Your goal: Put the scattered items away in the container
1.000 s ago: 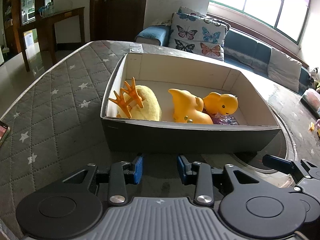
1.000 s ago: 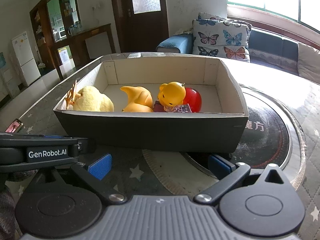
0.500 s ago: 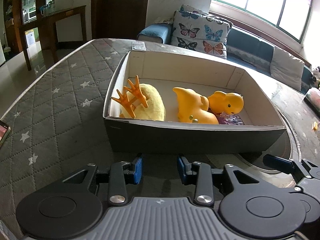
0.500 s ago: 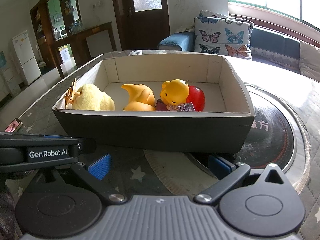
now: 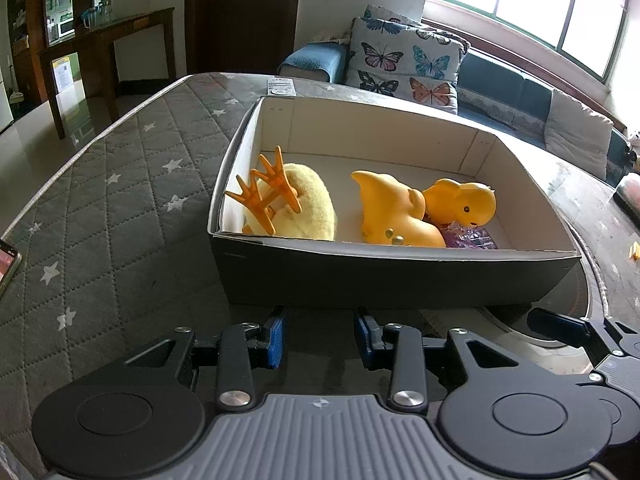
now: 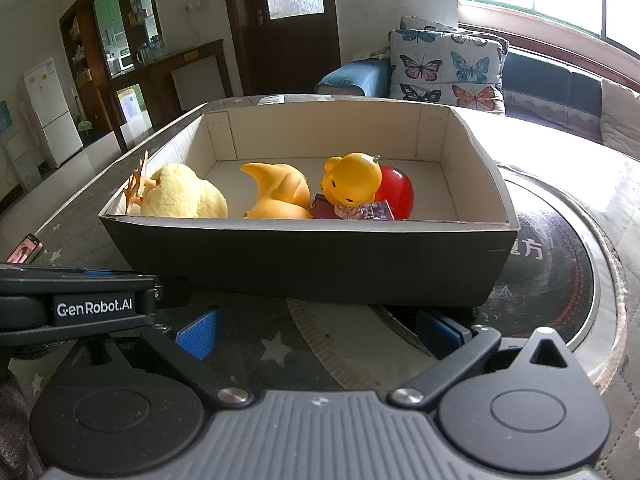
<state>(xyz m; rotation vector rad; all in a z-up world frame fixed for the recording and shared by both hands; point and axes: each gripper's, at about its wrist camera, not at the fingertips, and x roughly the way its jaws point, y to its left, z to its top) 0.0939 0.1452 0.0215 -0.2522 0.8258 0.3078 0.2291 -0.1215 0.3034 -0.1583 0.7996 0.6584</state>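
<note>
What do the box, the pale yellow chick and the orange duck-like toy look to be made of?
Box: likely cardboard, matte black outside, white inside, with folded corner flaps. Pale yellow chick: plush, going by its fuzzy, light-scattering surface; its orange feet look like hard plastic. Orange duck-like toy: smooth, slightly glossy, probably rubber or soft vinyl.

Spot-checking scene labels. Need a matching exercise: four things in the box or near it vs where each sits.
Things:
1 plush chick
2 red ball
3 phone
4 remote

Places:
A on the table behind the box
B left end of the box
C on the table left of the box
D in the box behind the yellow duck head

Pairs: 1-B, 2-D, 3-C, 4-A
</note>
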